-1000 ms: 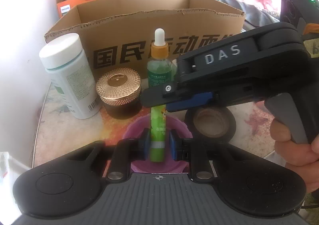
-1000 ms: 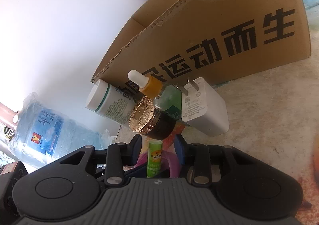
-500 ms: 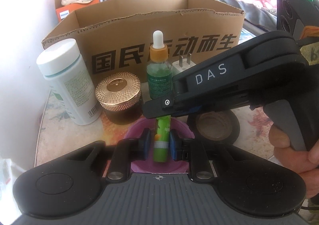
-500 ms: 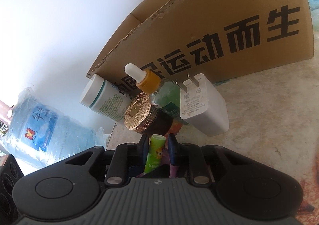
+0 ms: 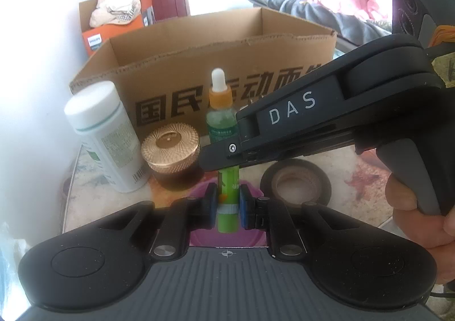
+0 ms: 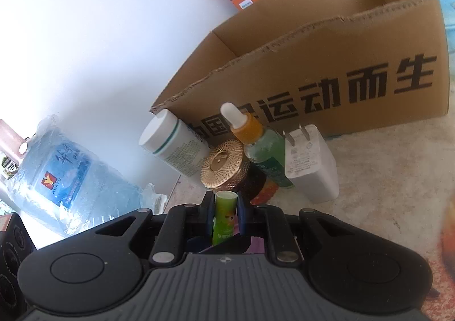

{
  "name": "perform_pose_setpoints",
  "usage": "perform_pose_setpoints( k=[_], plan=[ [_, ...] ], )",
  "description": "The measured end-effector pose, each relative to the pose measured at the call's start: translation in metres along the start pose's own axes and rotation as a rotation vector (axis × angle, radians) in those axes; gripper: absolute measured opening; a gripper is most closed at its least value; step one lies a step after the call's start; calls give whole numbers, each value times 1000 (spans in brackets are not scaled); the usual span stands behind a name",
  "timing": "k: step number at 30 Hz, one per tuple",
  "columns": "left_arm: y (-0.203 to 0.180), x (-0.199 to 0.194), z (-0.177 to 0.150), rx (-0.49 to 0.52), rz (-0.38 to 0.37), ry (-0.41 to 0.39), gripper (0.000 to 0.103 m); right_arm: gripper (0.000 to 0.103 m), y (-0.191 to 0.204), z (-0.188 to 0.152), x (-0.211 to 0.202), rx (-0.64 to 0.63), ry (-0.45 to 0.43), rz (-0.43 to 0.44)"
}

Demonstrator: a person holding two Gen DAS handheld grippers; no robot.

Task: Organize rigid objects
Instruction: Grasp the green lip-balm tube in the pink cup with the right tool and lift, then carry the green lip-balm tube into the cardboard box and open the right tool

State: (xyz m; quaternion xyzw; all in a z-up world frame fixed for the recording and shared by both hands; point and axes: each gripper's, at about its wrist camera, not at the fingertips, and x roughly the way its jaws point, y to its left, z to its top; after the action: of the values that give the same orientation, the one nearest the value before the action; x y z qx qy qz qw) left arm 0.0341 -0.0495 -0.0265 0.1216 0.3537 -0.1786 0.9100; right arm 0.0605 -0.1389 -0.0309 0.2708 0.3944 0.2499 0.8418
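Both grippers grasp one green tube (image 5: 227, 198), held upright above a purple dish (image 5: 199, 233). Left gripper (image 5: 226, 205): jaws clenched on the tube's lower part. Right gripper (image 6: 225, 214): jaws have just been closing and now clamp the tube's upper end; a hand (image 5: 421, 215) holds its handle. Standing on the counter (image 6: 384, 178) behind: white bottle (image 5: 105, 136), gold-lidded jar (image 5: 172, 156), dropper bottle (image 5: 220, 116), white charger (image 6: 310, 164) and tape roll (image 5: 295, 183), all before an open cardboard box (image 5: 227, 65).
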Motion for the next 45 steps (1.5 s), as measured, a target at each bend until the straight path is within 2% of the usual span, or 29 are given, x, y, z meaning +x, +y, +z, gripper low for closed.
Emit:
perform_pose_setpoints(
  k=[8, 15, 22, 27, 30, 33, 39, 45],
  plan=[
    [1, -26, 9, -3, 22, -68, 15, 17, 22, 6, -17, -56, -41, 29],
    [10, -52, 31, -2, 56, -159, 15, 17, 53, 25, -33, -143, -100, 74],
    [26, -69, 79, 6, 82, -227, 15, 17, 85, 67, -46, -243, -160, 112],
    [42, -63, 119, 8, 77, -233, 15, 17, 95, 108, -41, -262, -163, 124],
    [53, -45, 140, 7, 71, -204, 15, 17, 94, 133, -29, -259, -141, 112],
    [66, -18, 158, -7, 49, -143, 15, 17, 84, 158, -7, -228, -86, 96],
    [93, 58, 179, -56, 5, 53, 15, 17, 40, 199, 56, -72, 88, 63],
    [105, 111, 183, -34, 29, 216, 15, 17, -5, 213, 117, 71, 284, 43]
  ],
)
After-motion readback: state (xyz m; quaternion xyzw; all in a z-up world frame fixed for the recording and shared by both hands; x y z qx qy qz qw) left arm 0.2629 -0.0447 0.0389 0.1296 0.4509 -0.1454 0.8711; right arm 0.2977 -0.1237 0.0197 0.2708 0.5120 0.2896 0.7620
